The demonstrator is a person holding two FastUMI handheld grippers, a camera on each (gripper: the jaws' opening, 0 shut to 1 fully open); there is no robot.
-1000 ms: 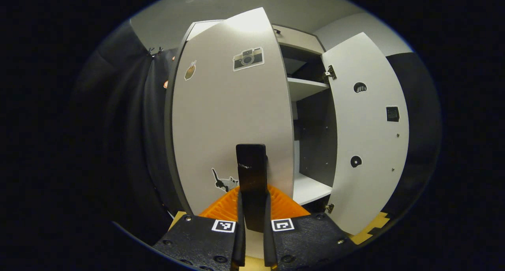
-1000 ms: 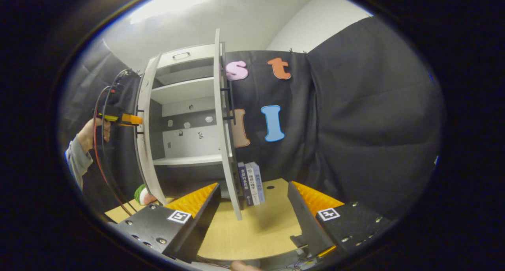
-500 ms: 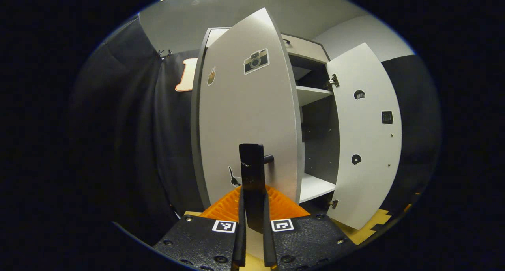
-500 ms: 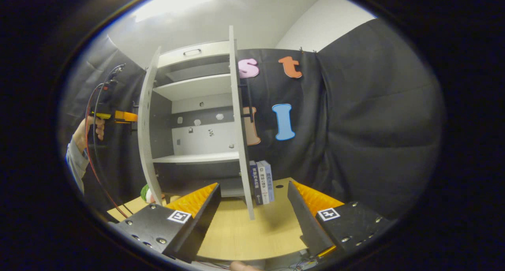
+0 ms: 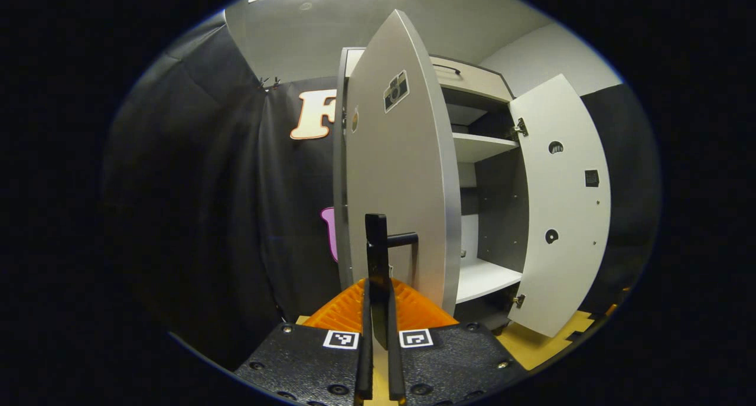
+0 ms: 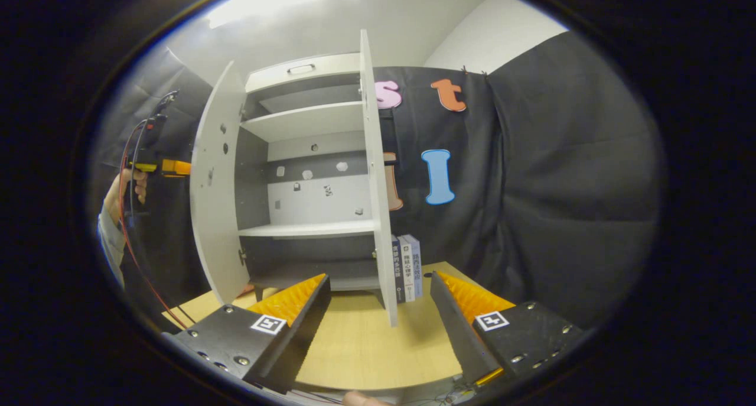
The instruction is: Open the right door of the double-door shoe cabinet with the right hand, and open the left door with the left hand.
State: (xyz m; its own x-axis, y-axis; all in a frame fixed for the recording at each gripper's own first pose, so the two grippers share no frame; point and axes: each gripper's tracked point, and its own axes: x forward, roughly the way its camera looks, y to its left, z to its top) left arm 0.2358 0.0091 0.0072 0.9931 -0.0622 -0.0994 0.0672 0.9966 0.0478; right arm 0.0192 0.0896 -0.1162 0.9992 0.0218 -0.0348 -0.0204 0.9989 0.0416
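Shoe cabinet [image 6: 307, 175] stands on the wood tabletop [image 6: 366, 347], against the black cloth wall; everything below is placed rel. to it. Both doors are swung out. Left door [image 5: 401, 175] is open wide, seen nearly edge-on in left gripper view, w/ a camera sticker [image 5: 396, 90] high on its outer face. Its dark bar handle [image 5: 378, 258] sits low on that face. Left gripper [image 5: 378, 311] is clamped on the handle, jaws narrow w/ the bar pinched between both fingers. Right door [image 5: 561, 205] hangs open at the cabinet's other side, inner face showing, hinges [image 5: 520, 128] at top and bottom.

Right gripper [image 6: 378, 302] is in front of the cabinet, apart from it, jaws wide, nothing between them; the right door's edge [image 6: 378, 181] runs just ahead of the gap, not touched.

Inside: white shelves [image 6: 307, 119], grey back panel. In right gripper view a hand [image 6: 121, 190] holds the left gripper beyond the left door's outer side, cables trailing down. Books [image 6: 407, 267] stand upright on the table just beside the cabinet's right side, behind the right door.
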